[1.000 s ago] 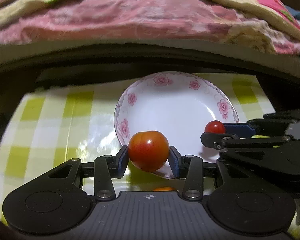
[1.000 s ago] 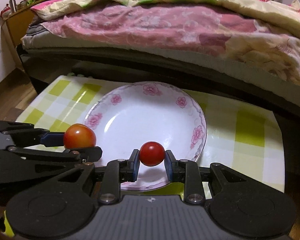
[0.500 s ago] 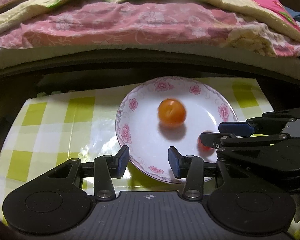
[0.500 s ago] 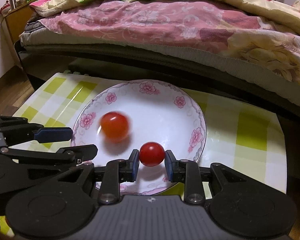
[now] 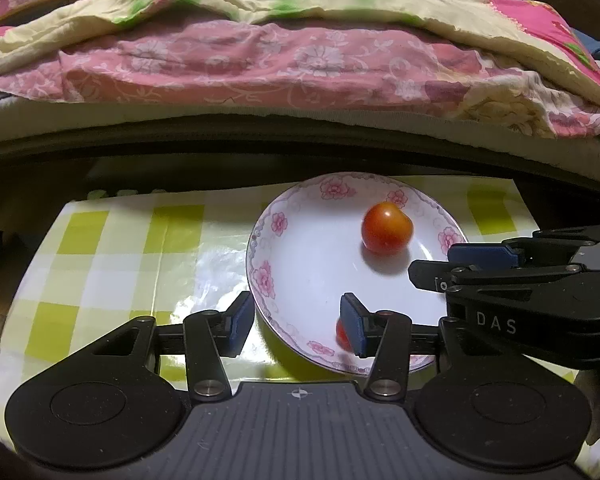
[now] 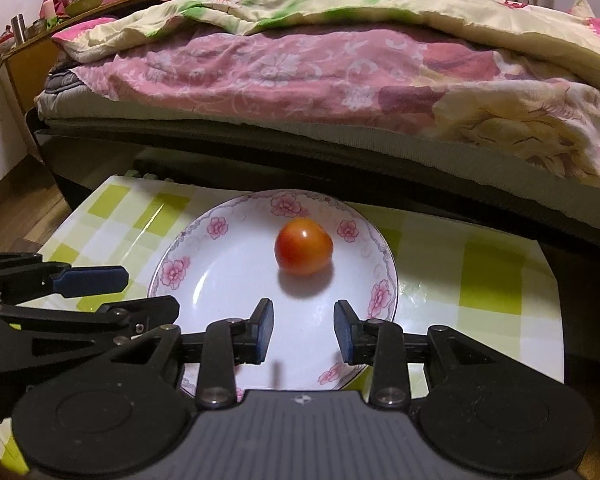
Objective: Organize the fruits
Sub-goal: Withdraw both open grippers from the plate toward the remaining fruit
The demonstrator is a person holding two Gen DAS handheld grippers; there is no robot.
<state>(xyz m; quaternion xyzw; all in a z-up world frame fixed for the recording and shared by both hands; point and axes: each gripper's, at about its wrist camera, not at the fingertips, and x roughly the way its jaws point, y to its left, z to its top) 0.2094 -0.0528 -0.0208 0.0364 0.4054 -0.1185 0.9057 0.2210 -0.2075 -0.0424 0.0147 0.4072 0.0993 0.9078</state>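
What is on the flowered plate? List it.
One large tomato lies on the plate. A small red fruit peeks out behind a pad of the left tongs; most of it is covered.

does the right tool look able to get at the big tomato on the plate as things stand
Probably yes. The right tool stands open and empty over the plate, its opening having just widened. The big tomato sits straight ahead of it with only bare plate between.
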